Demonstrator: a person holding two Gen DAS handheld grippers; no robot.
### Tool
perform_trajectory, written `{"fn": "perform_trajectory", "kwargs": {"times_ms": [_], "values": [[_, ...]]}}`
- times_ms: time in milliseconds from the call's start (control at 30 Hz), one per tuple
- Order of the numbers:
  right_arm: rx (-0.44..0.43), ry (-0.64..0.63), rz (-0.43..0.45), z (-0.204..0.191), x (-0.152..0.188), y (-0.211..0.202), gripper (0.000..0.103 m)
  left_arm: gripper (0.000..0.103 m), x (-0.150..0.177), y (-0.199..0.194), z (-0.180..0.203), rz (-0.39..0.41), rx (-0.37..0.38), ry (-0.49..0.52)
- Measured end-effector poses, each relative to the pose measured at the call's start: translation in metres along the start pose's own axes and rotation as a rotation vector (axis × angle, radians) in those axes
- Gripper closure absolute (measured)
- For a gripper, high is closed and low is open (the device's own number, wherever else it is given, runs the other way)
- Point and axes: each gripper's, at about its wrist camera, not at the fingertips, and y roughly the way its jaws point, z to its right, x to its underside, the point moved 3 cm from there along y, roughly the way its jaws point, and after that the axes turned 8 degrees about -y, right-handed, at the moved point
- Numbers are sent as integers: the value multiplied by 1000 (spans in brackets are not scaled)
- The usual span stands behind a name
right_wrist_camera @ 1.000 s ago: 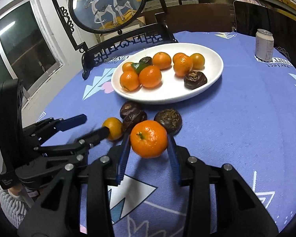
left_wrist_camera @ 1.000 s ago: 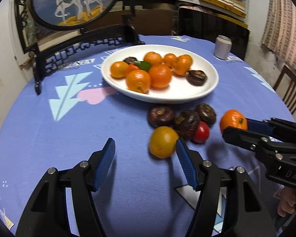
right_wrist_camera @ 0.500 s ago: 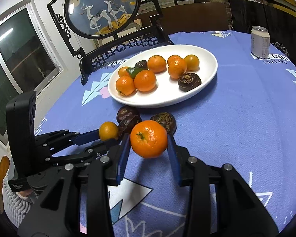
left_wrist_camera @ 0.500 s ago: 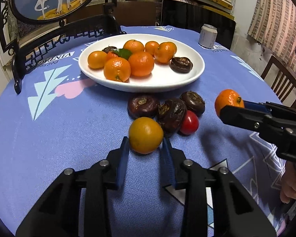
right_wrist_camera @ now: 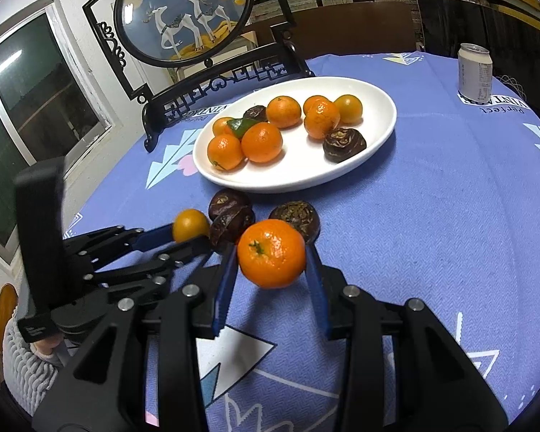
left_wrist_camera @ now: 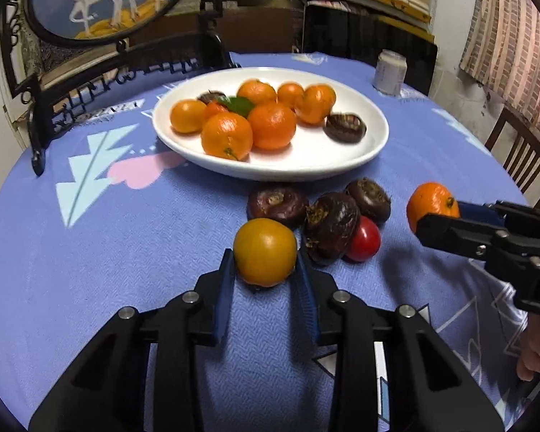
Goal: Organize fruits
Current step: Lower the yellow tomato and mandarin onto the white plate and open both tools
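Closing since earlier, left gripper (left_wrist_camera: 264, 273) fingers clamp a smooth yellow-orange fruit (left_wrist_camera: 265, 251); right gripper (right_wrist_camera: 271, 275) grips a dimpled round tangerine (right_wrist_camera: 271, 253).

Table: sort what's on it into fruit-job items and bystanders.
Job:
white plate holding tangerines
yellow-orange fruit in left hand-held gripper
tangerine in right hand-held gripper
dark fruits
red fruit

Bystanders:
drink can
deer screen
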Motion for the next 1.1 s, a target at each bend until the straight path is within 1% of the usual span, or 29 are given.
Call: {"fn": "perform_trajectory", "kwargs": {"times_ms": [100,167,200,267,333,400,500,567,667,733,767,800,833,867,900,967,1033,1100], "values": [[1,9,16,3,-2,-4,64,69,-7,-21,-2,64,27,-22],[8,16,37,6,-4,-9,64,69,-16,-32,-5,112,16,-36],[12,21,50,8,-6,-12,64,69,-23,-35,-7,125,8,-49],[28,22,87,11,-13,-20,64,69,-37,-35,-8,124,8,-70],[56,9,116,14,-25,-25,65,69,-53,-33,-7,136,-12,-76],[82,-2,133,18,-40,-26,64,69,-67,-29,-2,136,-4,-76],[100,-16,123,25,-61,-14,64,69,-84,-17,16,125,23,-64],[119,-5,122,33,-73,-3,64,68,-85,-8,25,115,24,-41],[120,19,113,44,-86,9,64,68,-82,9,38,87,15,-2],[123,21,109,46,-93,17,63,68,-79,23,43,44,16,22],[106,21,103,47,-96,24,60,66,-77,29,44,26,9,29],[91,19,97,46,-97,27,54,57,-77,32,43,21,1,32],[74,21,93,45,-98,31,33,47,-76,32,41,29,-6,30],[71,26,101,45,-96,32,29,44,-76,31,39,42,-4,25],[76,16,101,44,-95,32,29,43,-76,29,37,54,0,19],[85,-2,104,42,-92,29,29,43,-77,21,30,65,13,-3],[91,8,120,45,-90,22,29,43,-76,12,23,81,21,-32],[86,20,129,47,-88,15,29,43,-75,7,16,93,8,-50]]}}
